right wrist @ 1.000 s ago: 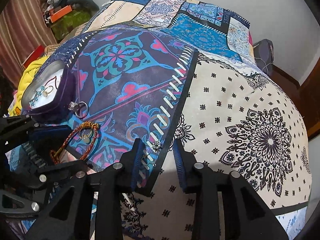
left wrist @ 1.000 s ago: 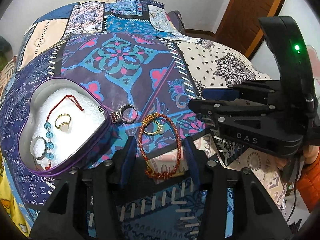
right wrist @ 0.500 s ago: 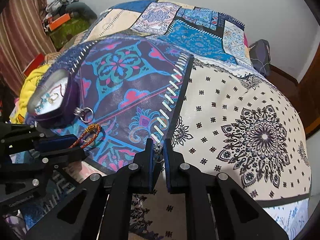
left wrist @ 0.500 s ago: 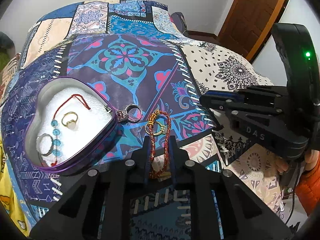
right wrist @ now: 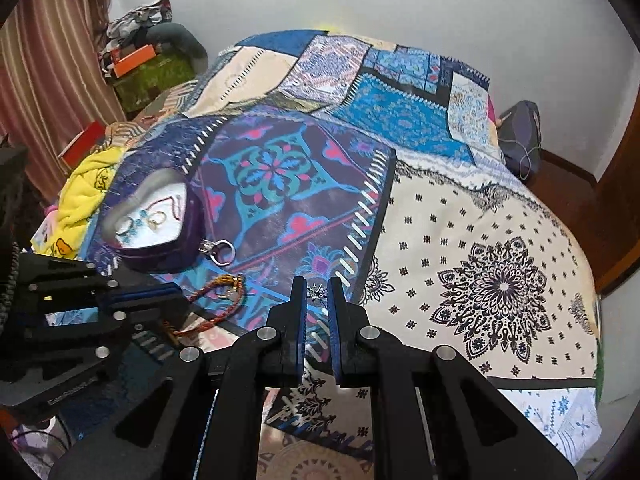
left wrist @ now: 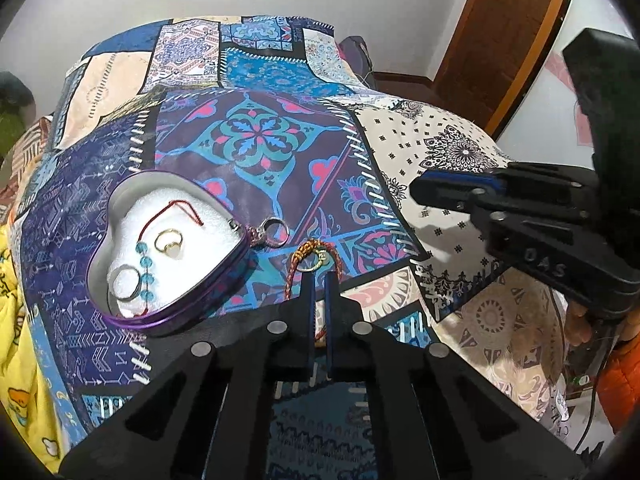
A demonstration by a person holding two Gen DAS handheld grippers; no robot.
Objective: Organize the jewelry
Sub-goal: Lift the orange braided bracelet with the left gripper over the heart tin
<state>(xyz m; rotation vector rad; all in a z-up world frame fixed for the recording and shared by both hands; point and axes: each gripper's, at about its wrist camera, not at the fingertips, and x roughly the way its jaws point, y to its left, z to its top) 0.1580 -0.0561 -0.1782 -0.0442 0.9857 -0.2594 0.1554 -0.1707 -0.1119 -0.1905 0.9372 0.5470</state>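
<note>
Here, braided bracelet [left wrist: 291, 276] lengthwise away from left gripper [left wrist: 319, 280], jaws pinching it (right's [right wrist: 318, 292] holding small sparkly piece [right wrist: 317, 293]).

- A home bedroom: a bed under a patchwork bedspread [right wrist: 320, 168] fills the middle of both views.
- Striped curtain [right wrist: 48, 80] at far left, wooden door [left wrist: 504, 32] upper right.
- Piled clothes [right wrist: 140, 20] upper left.
</note>
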